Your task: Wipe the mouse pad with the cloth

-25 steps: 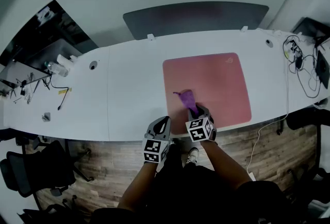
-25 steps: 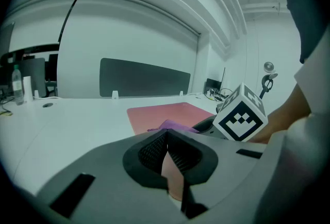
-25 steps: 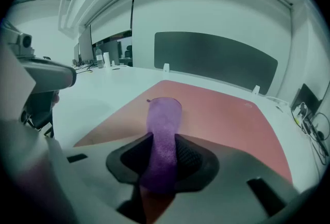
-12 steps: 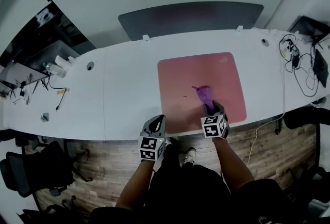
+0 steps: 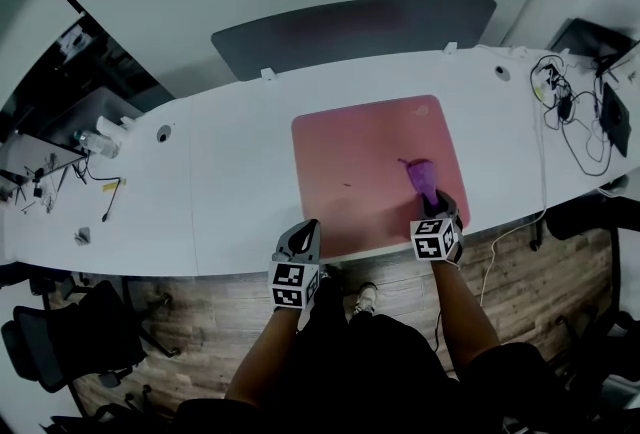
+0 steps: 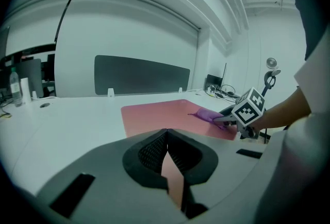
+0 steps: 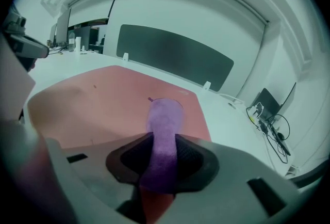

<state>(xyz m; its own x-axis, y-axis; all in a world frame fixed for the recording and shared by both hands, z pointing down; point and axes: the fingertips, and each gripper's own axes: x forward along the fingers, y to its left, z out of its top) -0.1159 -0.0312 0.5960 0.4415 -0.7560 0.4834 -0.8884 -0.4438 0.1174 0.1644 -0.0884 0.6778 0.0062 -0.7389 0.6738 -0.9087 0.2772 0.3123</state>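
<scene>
The person's right arm reaches forward over the near edge of the white table [image 5: 230, 182]. The right gripper [image 5: 432, 205] points away from the body, and its two jaws are pinched tight on the purple cloth [image 5: 420, 172]. The cloth lies on the right part of the pink mouse pad [image 5: 355, 157], near its front right corner. The left arm is bent and held close to the body. The left gripper [image 6: 166, 158] sits at the near table edge, just off the pad's front left corner, jaws pressed together with nothing in them. There are two grippers, one cloth, one mouse pad and one dark panel [image 5: 350, 27] behind the table.
</scene>
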